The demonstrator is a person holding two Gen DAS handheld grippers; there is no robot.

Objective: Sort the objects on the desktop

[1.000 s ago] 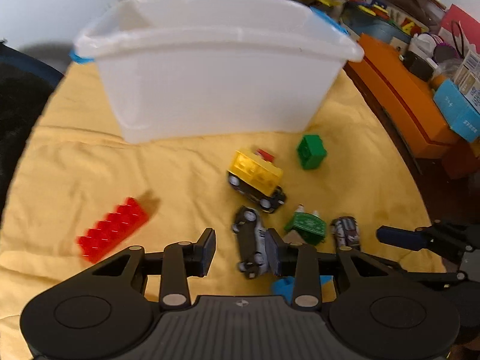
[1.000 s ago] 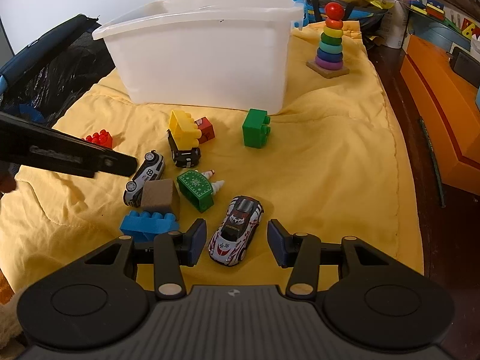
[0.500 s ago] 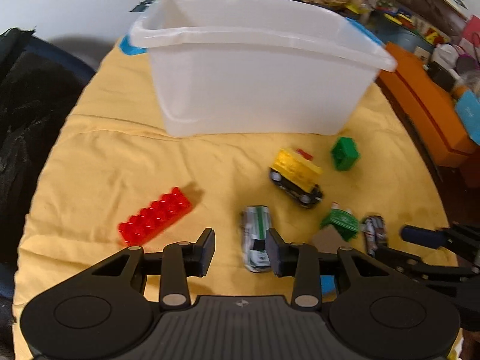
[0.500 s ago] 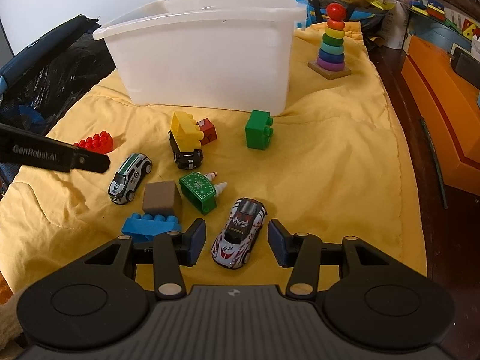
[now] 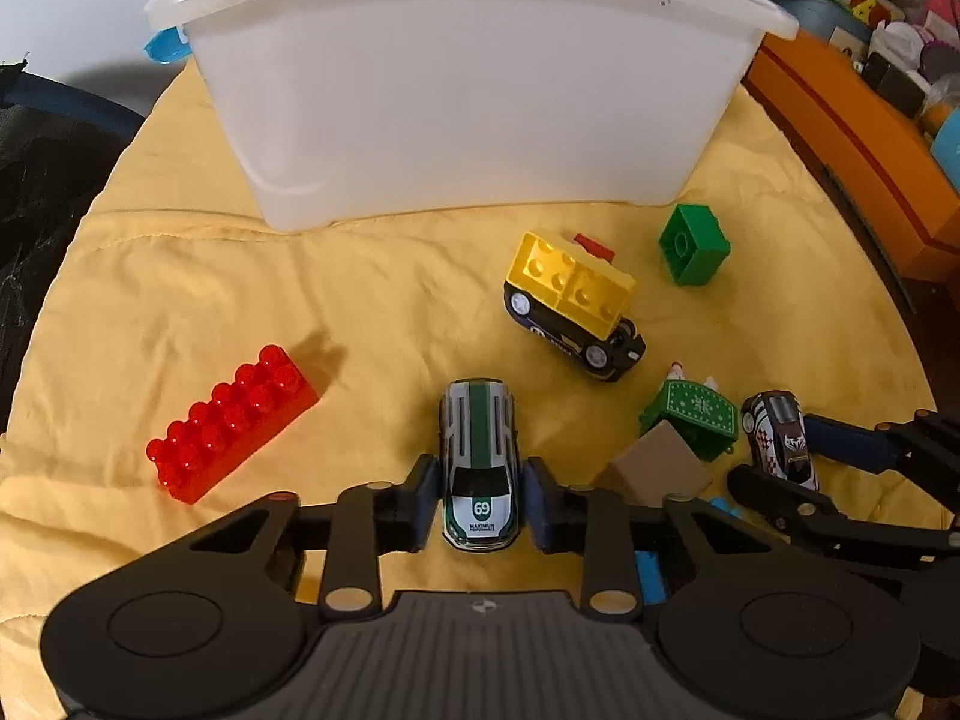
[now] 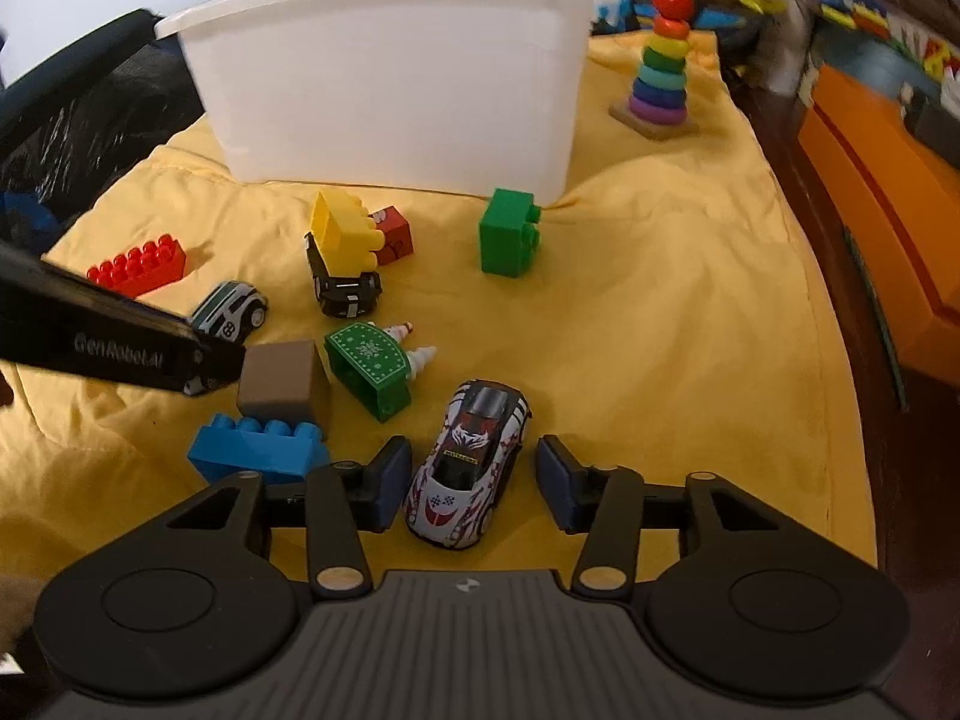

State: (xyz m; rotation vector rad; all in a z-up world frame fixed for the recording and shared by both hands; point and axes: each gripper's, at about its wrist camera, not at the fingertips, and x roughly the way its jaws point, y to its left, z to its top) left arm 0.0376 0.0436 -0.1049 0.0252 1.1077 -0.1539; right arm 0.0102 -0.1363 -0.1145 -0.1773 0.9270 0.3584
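The left claw (image 5: pixel 478 504) sits low over the yellow cloth (image 5: pixel 180 300) with the green-striped car (image 5: pixel 478 462) between its fingers. Its jaws have just been closing, and the pads now stand narrow, right at the car's sides; whether they actually press on it I cannot tell. The car rests on the cloth, nose toward the camera.

The right claw (image 6: pixel 474 483) has also just been closing around the white-and-red car (image 6: pixel 468 462), but a clear gap shows on its right side, so the car lies loose between the pads.

The white bin (image 6: pixel 390 72) stands at the far edge of the cloth. In front of it lie the yellow-topped truck (image 5: pixel 570 300) with a small red block (image 6: pixel 393 234) touching it, and the green block (image 6: pixel 509 231) further right. The long red brick (image 5: pixel 231 429) lies toward the left edge. Between the two cars sit the green patterned piece (image 6: pixel 369 369), the brown cube (image 6: pixel 282 381) and the blue brick (image 6: pixel 258 447), close together. A ring stacker (image 6: pixel 660 69) stands at the far right corner.
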